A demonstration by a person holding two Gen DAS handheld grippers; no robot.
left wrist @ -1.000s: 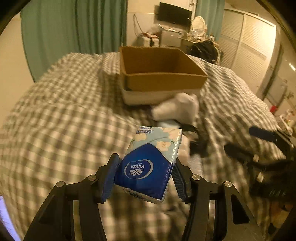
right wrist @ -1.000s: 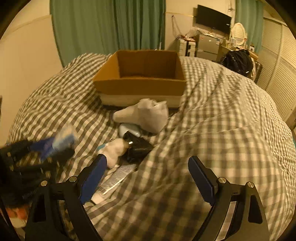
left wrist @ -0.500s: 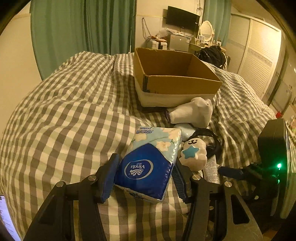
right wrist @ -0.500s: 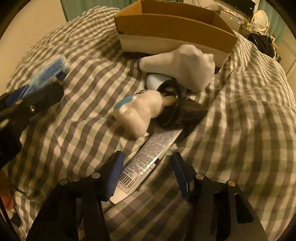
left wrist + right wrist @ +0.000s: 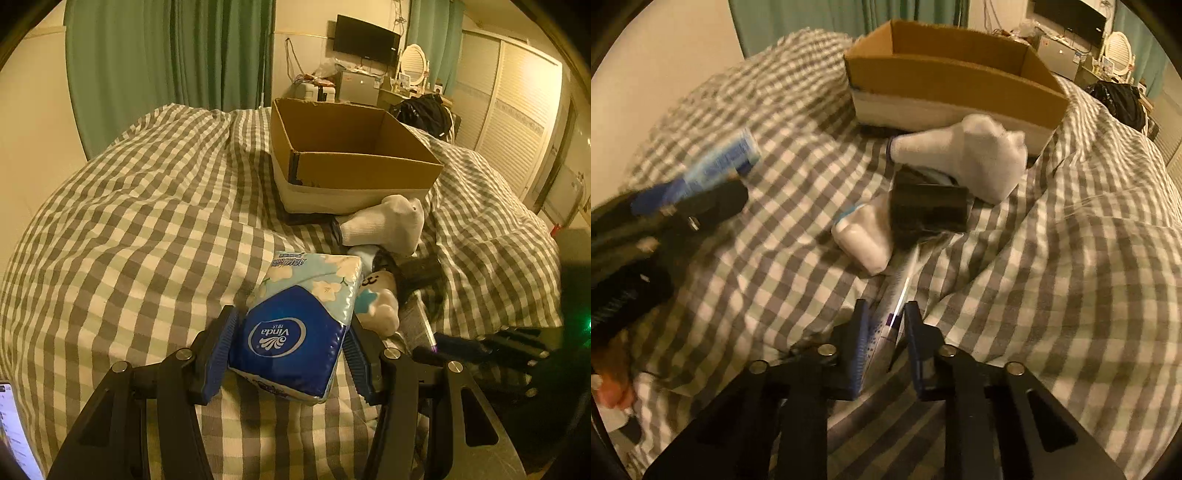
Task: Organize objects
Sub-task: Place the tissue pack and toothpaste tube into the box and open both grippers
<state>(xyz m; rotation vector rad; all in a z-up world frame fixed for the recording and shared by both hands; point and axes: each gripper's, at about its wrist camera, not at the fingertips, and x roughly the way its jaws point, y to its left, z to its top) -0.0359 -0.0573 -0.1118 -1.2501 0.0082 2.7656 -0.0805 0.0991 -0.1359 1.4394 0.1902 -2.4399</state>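
Note:
My left gripper (image 5: 290,339) is shut on a blue Vinda tissue pack (image 5: 299,325) and holds it above the checked bed cover. My right gripper (image 5: 886,325) is shut on a flat white tube (image 5: 892,314) that lies on the cover. An open cardboard box (image 5: 347,155) stands further back and also shows in the right wrist view (image 5: 945,77). In front of it lie a white sock (image 5: 964,155), a black object (image 5: 929,212) and a small white toy (image 5: 866,236). The toy with a blue star also shows in the left wrist view (image 5: 378,299).
The bed cover (image 5: 147,221) is rumpled, with a raised fold to the right (image 5: 1071,240). The left gripper with the tissue pack shows blurred at the left of the right wrist view (image 5: 683,199). A dresser, a television and a wardrobe stand behind the bed.
My right gripper moved down to the tube and closed its fingers on it. My left gripper kept the tissue pack and shifted slightly toward the box.

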